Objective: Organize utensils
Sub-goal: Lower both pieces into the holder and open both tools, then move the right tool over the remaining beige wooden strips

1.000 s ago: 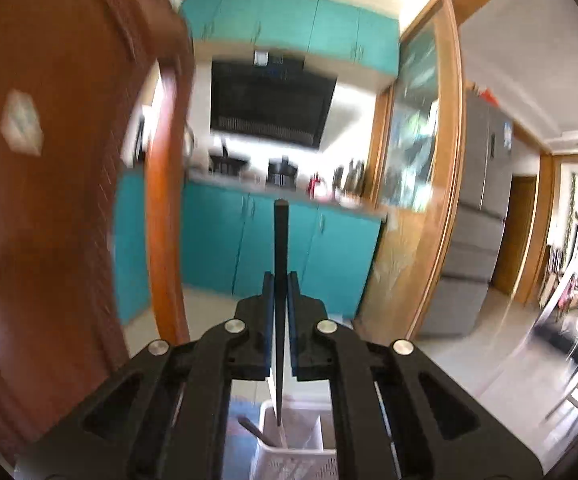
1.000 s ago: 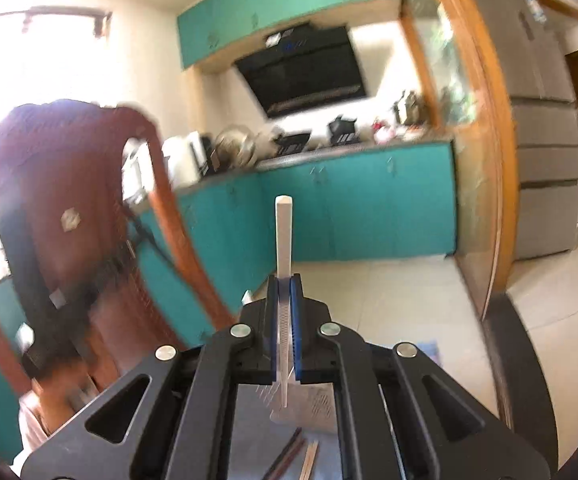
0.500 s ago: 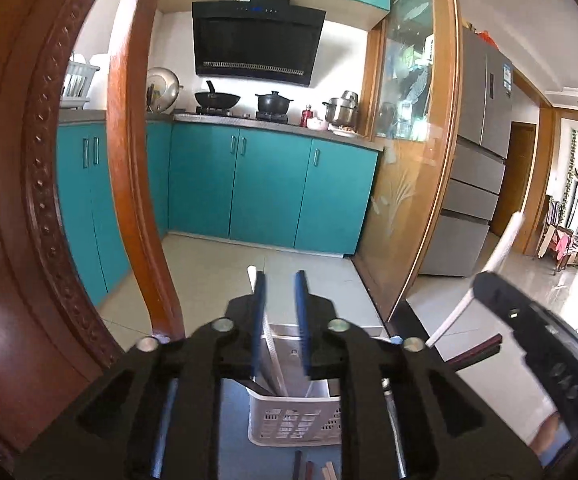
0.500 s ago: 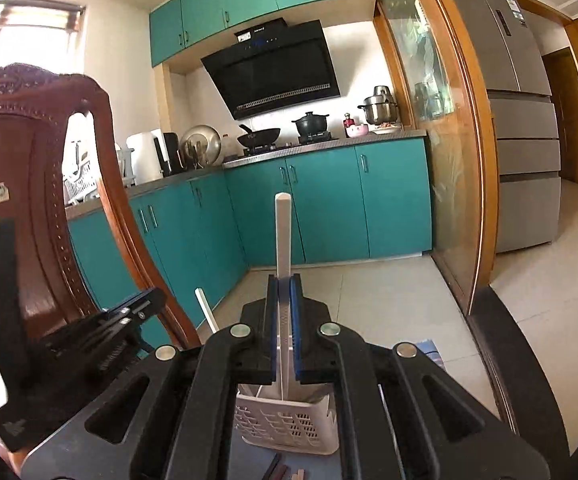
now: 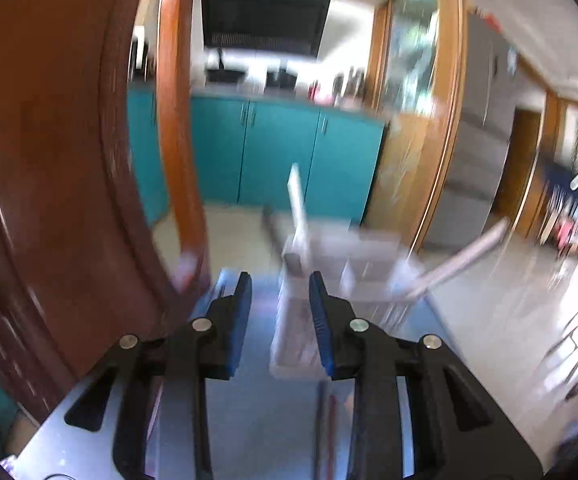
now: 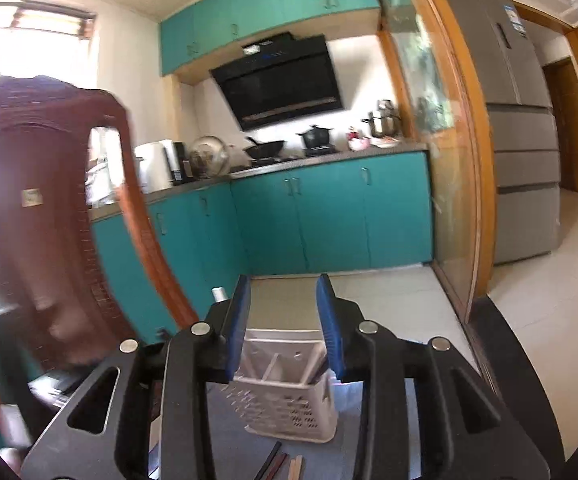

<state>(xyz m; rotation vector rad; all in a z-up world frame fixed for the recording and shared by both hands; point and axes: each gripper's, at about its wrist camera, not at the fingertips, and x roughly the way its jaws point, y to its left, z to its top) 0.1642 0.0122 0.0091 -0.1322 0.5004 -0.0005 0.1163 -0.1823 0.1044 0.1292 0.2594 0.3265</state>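
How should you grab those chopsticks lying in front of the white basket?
Grip the chopsticks around mid-length, coming straight down from above with the open right hand-held gripper. They lie flat on the table beside the basket, thin and close together, so pinch across their width.

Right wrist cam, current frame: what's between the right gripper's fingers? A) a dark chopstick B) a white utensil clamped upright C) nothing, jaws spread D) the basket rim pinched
C: the right gripper has its blue pads wide apart with nothing between them; the white basket sits on the table beyond, untouched.
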